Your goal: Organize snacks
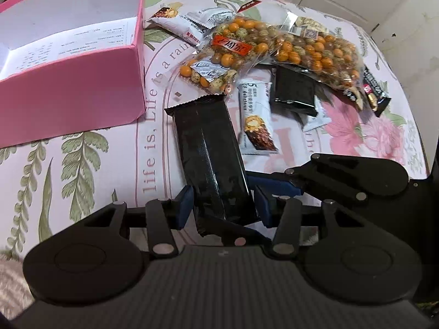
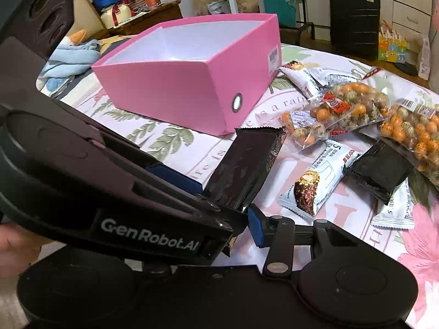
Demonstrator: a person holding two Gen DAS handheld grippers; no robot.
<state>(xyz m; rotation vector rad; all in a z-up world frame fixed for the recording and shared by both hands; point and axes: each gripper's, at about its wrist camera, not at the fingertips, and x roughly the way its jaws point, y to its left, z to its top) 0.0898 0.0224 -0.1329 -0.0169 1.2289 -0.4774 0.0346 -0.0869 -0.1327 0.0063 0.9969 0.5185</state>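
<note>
A long black snack pack (image 1: 211, 153) lies lengthwise between my left gripper's (image 1: 223, 207) blue pads, which press on both sides of its near end. Its far end points toward the open pink box (image 1: 68, 82). In the right wrist view the same pack (image 2: 244, 167) slants up toward the box (image 2: 170, 90). The left gripper's casing (image 2: 148, 235) hides one finger of my right gripper (image 2: 219, 227). The other blue pad (image 2: 256, 227) touches the pack's near corner. From the right, that gripper's finger (image 1: 277, 186) reaches the pack's side.
Two bags of orange coated peanuts (image 1: 233, 49) (image 1: 315, 52), white bars (image 1: 255, 120) and a second black pack (image 1: 293, 90) lie on the flowered cloth, right of the box. The table edge (image 1: 411, 126) curves away at right. A blue cloth (image 2: 74, 54) and a suitcase (image 2: 354, 19) are behind.
</note>
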